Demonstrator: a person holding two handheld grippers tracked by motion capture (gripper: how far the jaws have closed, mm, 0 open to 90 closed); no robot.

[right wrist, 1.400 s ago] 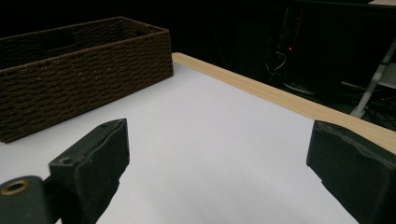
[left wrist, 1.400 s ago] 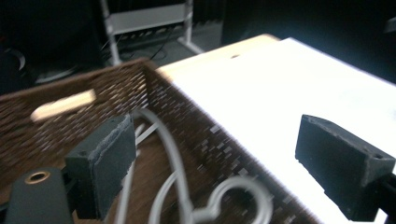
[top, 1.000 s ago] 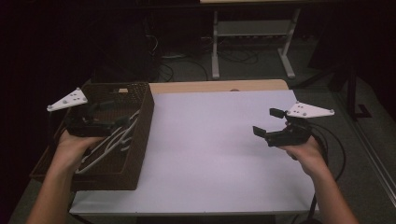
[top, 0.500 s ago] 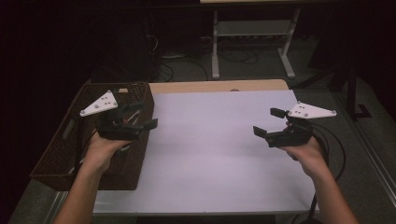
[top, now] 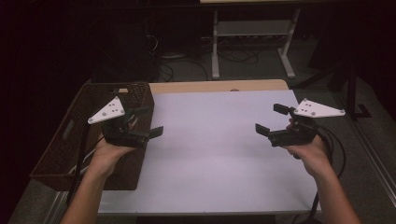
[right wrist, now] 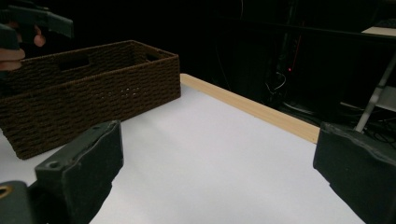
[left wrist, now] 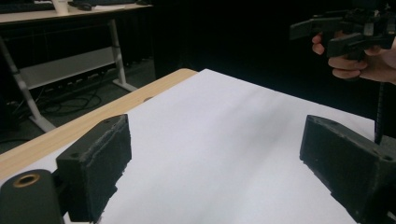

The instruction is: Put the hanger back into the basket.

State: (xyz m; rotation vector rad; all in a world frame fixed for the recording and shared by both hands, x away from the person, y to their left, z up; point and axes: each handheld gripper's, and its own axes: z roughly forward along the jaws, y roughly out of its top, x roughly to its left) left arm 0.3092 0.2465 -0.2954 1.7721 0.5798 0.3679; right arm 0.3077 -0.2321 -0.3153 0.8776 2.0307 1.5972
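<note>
Left claw [top: 145, 122] now lifted out of the basket [top: 81, 128] and swung toward the counter [top: 215, 149]; a second ago down inside the basket among the pale items there. Came away empty: jaws apart, nothing between them in the left gripper view. Probably a failed or abandoned pick, or a return to start pose; another reach into the basket likely needed.

Right claw [top: 270, 122] unchanged over the same span, held above the right side of the counter, jaws apart and empty.

Basket at the left edge of the counter, just beside and partly under the left hand [top: 108, 154]. Pale contents barely visible near its front wall, too dim to identify.

Pose: both forearms in from below, wrists level, claws facing each other across the bare white top, well apart. Left claw over the basket's right rim, tips out over the counter.
</note>
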